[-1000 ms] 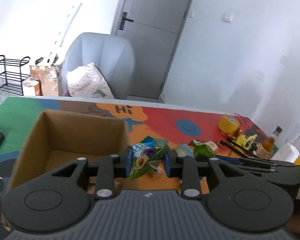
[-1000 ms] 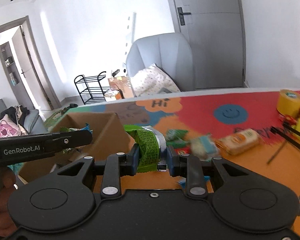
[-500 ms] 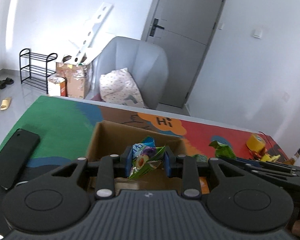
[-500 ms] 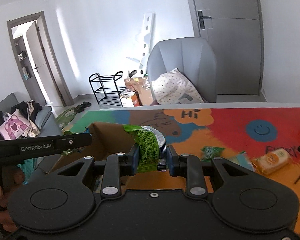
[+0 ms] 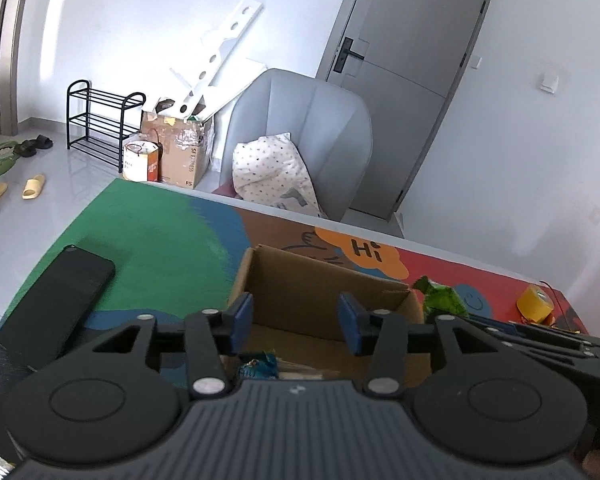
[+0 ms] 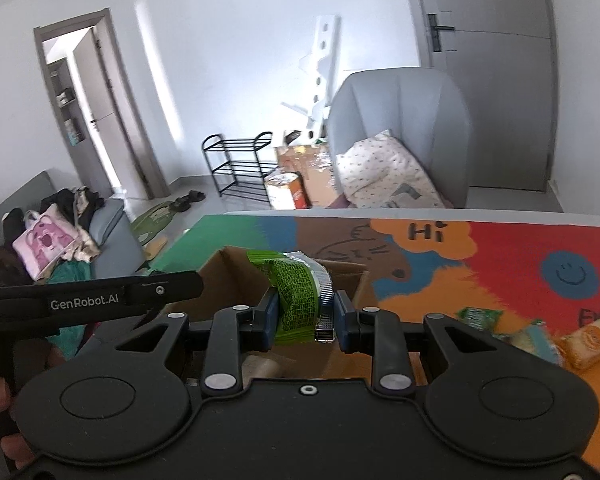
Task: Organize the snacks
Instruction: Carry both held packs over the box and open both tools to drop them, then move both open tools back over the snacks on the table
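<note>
Now dropping snacks into the cardboard box (image 5: 324, 280): left gripper (image 5: 296, 322) opening above it, nothing between the jaws, blue packet (image 5: 260, 366) inside below; right gripper (image 6: 305, 316) loosening around a green packet (image 6: 296, 300) over the box, likely releasing next.

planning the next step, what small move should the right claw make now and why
Probably let go: the right claw holds the green snack packet over the open cardboard box, its jaws just starting to open. The left claw, jaws opening with nothing between them, has a packet lying below it.
</note>
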Demonstrator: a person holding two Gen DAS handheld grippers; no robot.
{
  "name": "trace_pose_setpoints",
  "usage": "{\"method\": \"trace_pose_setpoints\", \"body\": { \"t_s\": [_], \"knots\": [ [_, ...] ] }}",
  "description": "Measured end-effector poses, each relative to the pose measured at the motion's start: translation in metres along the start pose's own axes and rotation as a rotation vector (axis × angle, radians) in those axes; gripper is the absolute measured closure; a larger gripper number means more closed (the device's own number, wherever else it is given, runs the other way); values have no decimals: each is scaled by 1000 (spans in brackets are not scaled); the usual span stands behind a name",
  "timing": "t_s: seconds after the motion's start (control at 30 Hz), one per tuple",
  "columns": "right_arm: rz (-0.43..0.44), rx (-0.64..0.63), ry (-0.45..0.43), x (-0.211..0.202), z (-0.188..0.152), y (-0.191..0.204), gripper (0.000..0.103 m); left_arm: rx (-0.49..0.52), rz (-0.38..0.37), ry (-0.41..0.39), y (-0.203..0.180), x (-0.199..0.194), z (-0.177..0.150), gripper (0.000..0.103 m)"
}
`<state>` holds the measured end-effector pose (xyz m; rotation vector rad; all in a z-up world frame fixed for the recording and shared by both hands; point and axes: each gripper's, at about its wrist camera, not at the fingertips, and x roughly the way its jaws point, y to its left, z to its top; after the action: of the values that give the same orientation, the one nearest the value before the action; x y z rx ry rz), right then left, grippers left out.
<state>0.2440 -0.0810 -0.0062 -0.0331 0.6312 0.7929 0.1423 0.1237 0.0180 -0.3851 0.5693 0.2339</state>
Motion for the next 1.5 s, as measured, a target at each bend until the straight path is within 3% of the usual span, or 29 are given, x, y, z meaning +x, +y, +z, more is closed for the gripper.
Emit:
{"method": "trace_pose_setpoints", "body": {
  "t_s": [0.07,0.13,0.27,0.47,1.07,1.5],
  "knots": [
    [10,9,5,2,1,1,53,-7,1,0,2,-1,1,44],
    [-17,22,-1,0,0,0,46,-13,5,2,3,-2,1,37],
    [-45,52,-4,-10,-4,-10,46,1,5,-8,-1,-5,-1,23],
    [-101,92,-10,-26,-16,-30,39,39,-13,13,-18,-1,-7,13],
    [-196,204,-25,-76,-51,-99,23,159,-97,91,-91,11,-43,11],
    [-224,267,-33,-94,-73,-138,22,206,-140,124,-133,20,-64,11]
  ]
}}
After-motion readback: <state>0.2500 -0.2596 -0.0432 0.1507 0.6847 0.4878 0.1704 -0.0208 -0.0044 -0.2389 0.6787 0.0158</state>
